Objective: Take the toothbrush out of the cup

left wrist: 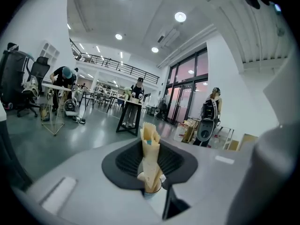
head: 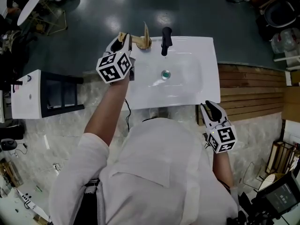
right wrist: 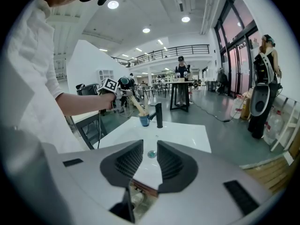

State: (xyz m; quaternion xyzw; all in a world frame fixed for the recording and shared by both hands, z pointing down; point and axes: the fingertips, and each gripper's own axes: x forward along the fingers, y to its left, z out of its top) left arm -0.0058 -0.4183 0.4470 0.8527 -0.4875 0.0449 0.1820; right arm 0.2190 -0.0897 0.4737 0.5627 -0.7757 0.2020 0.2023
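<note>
Toothbrush (left wrist: 150, 159) looks like pale wood or bamboo. Its lower end is in the small blue cup (right wrist: 144, 120), which sits at the back left corner of the white sink (head: 187, 78), just beside the black faucet (head: 165, 40). The upper part leans out of the cup toward the left gripper (head: 125, 40). That gripper's jaws are drawn in narrow and clamp the handle between the ribbed pads, above the cup's rim. A teal spot near the top may be bristles, though this is not sure.

The right gripper (right wrist: 150, 149) hangs by the sink's front right corner, well apart from the cup. Its jaws are partly apart with nothing between them.

By its look the brush is light and stiff, so little squeeze should be needed, and dry wood should not slide much on ribbed pads. A thin handle can pivot between the pads, so the middle of the handle, where the grip now sits, seems the best place to hold. The cup is probably light too. A slanted pull could drag or tip it, so drawing the brush out along its own line looks safest.
</note>
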